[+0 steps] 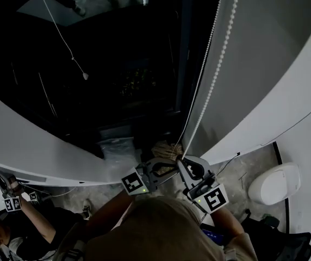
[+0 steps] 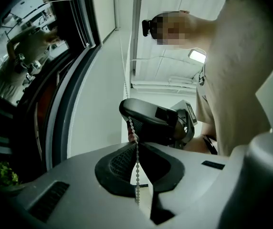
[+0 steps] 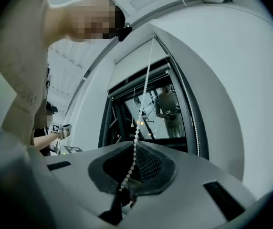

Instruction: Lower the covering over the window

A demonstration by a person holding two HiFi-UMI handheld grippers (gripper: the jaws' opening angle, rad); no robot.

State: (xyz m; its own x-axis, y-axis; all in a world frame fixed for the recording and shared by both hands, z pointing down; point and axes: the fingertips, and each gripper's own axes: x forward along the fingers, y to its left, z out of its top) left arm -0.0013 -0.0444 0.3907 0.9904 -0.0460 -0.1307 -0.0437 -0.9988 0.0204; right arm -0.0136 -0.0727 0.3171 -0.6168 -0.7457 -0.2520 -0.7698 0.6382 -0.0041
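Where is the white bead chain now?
Head view: the white bead chain hangs right of the dark window, down into the left gripper and right gripper.

No word, number or brand can be read anywhere; the marker cubes bear only black-and-white square patterns (no letters among them).

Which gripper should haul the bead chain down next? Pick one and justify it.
Right, probably. The right gripper is shut on the bead chain above the left gripper, with the chain running straight up from its fingers; the left holds the lower stretch.
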